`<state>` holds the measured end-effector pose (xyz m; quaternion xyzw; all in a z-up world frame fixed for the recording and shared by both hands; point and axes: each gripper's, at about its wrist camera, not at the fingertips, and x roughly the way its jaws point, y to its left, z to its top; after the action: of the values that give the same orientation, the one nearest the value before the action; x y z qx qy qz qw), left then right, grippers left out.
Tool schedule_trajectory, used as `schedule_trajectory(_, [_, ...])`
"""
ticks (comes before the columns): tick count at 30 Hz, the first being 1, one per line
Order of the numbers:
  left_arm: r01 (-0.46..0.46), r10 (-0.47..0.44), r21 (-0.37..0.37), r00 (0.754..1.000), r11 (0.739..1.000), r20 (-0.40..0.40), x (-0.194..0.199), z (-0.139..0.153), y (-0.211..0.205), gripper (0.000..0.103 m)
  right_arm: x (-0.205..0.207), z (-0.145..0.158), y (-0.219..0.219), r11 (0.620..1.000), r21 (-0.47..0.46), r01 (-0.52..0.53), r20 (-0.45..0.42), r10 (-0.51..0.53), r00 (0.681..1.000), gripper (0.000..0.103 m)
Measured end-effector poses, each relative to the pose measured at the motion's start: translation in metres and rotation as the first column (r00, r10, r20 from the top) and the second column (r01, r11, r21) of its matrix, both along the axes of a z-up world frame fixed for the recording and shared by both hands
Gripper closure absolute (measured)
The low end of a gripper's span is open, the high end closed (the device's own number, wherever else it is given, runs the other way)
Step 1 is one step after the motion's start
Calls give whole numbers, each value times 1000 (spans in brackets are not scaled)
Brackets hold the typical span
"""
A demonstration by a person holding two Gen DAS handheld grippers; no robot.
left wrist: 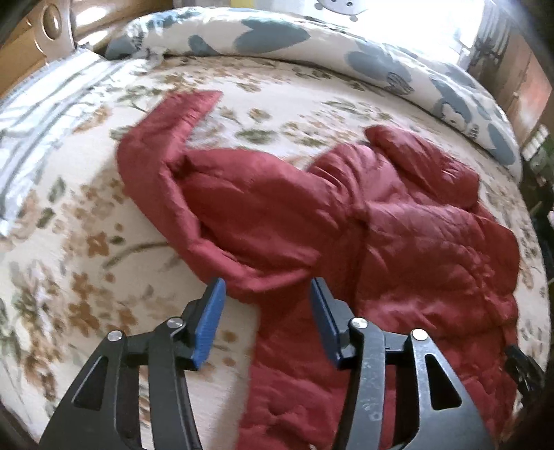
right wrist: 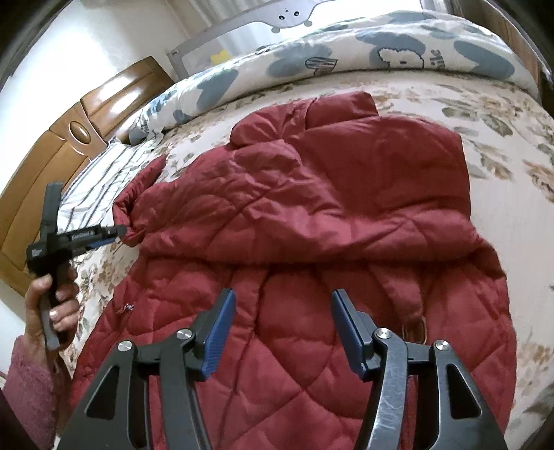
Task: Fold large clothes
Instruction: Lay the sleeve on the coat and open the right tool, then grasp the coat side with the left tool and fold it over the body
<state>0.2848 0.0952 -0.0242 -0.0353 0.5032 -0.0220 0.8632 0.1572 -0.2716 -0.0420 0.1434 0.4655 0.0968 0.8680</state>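
A dark red quilted jacket [right wrist: 311, 214] lies spread on the floral bedspread [right wrist: 502, 166]. Its sleeves are folded across the body; one sleeve [left wrist: 173, 138] sticks out at the left in the left wrist view. My left gripper [left wrist: 268, 294] is open, its blue pads on either side of a folded edge of the jacket [left wrist: 270, 273], not closed on it. It shows in the right wrist view [right wrist: 117, 230] at the jacket's left edge, held by a hand. My right gripper [right wrist: 282, 304] is open and empty above the jacket's lower body.
A rolled duvet [right wrist: 346, 52] with blue flowers lies along the far side of the bed. A striped pillow [left wrist: 45, 114] lies at the left by the wooden headboard [right wrist: 52, 145]. A bed rail [right wrist: 242, 31] stands behind the duvet.
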Motion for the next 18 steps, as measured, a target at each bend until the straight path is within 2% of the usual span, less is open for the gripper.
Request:
schedule_trajectory(3, [-58,58,38,998,998,12,18,7,17,46,-7,0,2,1000,5,-6,-3,6,1000,44])
schedule_trajectory(5, [-104,101,73,994,992,41,35,13,28,36,-10,-1,2,1000,9,-4,-8,4,1000,44])
schedule_trajectory(7, [-135,129,130,990,982,57,57,13,35,31,-13,-1,2,1000,18,-1,-10,1,1000,44])
schedule_trajectory(10, [-133,130,210,991,968,30,88,1,36,31,-18,-1,5,1000,25,1,-4,-1,1000,44])
schedule_trajectory(14, [-154,160,269,987,951,1,118,-15,38,31,-22,-4,7,1000,29,-4,-17,5,1000,44])
schedule_trajectory(18, [-179,200,342,979,922,-26,144,-27,42,31,-27,-3,6,999,33,-8,-18,9,1000,44])
